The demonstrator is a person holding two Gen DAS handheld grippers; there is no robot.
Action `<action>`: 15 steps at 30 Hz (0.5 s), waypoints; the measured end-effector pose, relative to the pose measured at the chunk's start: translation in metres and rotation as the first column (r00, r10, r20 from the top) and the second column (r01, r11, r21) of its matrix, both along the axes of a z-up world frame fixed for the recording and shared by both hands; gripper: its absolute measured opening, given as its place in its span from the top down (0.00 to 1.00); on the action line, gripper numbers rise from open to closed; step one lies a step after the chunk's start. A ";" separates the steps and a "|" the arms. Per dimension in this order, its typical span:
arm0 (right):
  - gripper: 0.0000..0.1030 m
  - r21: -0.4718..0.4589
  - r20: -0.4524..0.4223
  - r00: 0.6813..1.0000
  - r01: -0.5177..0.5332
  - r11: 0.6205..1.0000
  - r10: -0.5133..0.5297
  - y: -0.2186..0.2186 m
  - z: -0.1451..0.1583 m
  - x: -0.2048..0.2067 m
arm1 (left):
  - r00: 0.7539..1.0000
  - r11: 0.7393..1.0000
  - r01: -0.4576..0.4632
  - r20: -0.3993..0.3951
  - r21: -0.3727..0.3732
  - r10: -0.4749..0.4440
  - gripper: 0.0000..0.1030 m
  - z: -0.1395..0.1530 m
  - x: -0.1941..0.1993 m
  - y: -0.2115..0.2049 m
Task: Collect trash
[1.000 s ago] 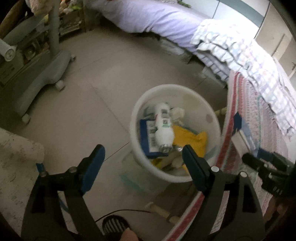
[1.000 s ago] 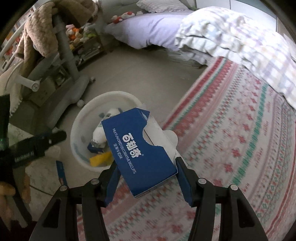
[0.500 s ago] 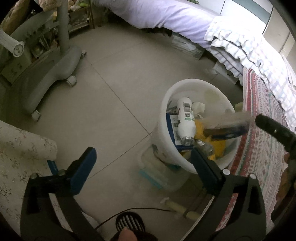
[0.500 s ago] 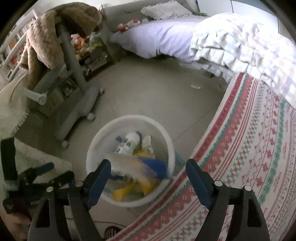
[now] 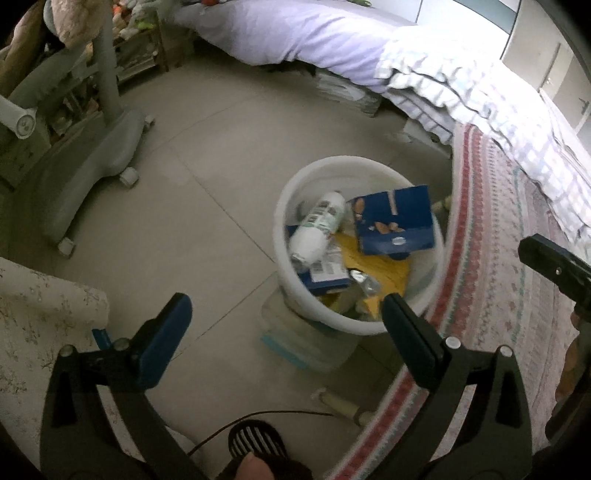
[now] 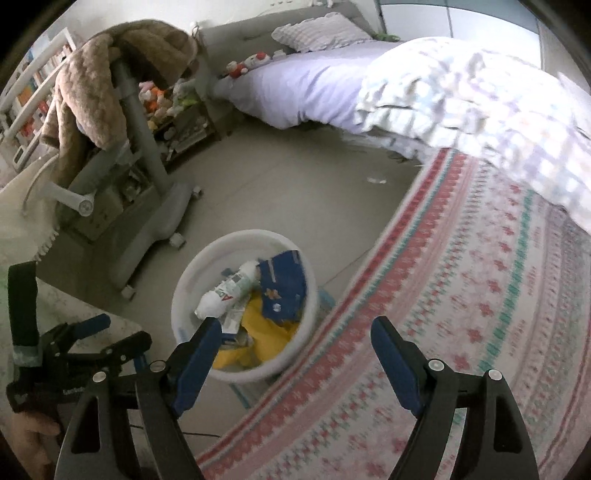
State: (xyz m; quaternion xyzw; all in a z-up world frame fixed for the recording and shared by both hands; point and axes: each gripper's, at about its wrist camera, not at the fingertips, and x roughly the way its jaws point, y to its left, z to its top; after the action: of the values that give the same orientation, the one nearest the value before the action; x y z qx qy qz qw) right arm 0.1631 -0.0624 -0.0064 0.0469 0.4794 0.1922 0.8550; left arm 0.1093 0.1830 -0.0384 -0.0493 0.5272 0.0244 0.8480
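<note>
A white round trash bin (image 5: 317, 177) stands on the tiled floor beside a patterned rug; it also shows in the right wrist view (image 6: 184, 288). Inside lie a blue biscuit box (image 5: 395, 225), a white bottle (image 5: 317, 229), yellow wrapping (image 5: 384, 266) and other packaging. The box (image 6: 284, 288) and bottle (image 6: 225, 295) show in the right wrist view too. My left gripper (image 5: 284, 314) is open and empty, hovering at the bin's near side. My right gripper (image 6: 295, 339) is open and empty, above the bin's near rim and the rug edge.
A red, green and white patterned rug (image 6: 461, 314) lies to the right. A bed with purple sheet (image 5: 295, 33) and checked quilt (image 6: 480, 110) is behind. A grey wheeled stand (image 5: 92, 155) is left. A clear container (image 5: 295, 343) sits at the bin's base.
My right gripper opened and let the blue box go; the box now lies in the bin. Both grippers have pulled back a little from the bin.
</note>
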 end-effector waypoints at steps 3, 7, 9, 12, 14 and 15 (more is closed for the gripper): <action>0.18 -0.022 0.007 1.000 0.024 0.999 -0.023 -0.016 0.008 -0.010 | 1.000 1.000 0.004 0.012 -0.010 -0.004 0.01 0.010 -0.005 -0.010; 0.18 -0.048 0.008 0.998 0.070 0.996 -0.069 -0.043 0.013 -0.026 | 0.999 0.999 0.013 0.041 -0.029 -0.012 0.01 0.027 -0.013 -0.024; 0.18 -0.058 0.006 0.996 0.092 0.994 -0.092 -0.055 0.016 -0.036 | 0.998 0.999 0.030 0.061 -0.028 -0.029 0.01 0.035 -0.018 -0.033; 0.18 -0.071 0.014 0.992 0.126 0.989 -0.126 -0.073 0.023 -0.052 | 0.994 0.998 0.058 0.090 -0.013 -0.057 0.01 0.046 -0.028 -0.047; 0.18 -0.084 0.021 0.989 0.149 0.985 -0.148 -0.082 0.028 -0.063 | 0.993 0.997 0.073 0.099 -0.014 -0.071 0.01 0.050 -0.035 -0.056; 0.18 -0.090 0.027 0.987 0.162 0.983 -0.160 -0.087 0.031 -0.070 | 0.992 0.997 0.082 0.102 -0.012 -0.080 0.01 0.052 -0.040 -0.060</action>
State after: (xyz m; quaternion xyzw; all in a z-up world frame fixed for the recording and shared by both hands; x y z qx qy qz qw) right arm 0.0936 -0.1497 0.0242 0.0440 0.4739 0.1004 0.8737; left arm 0.0697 0.1225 0.0138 -0.0360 0.4851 -0.0168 0.8735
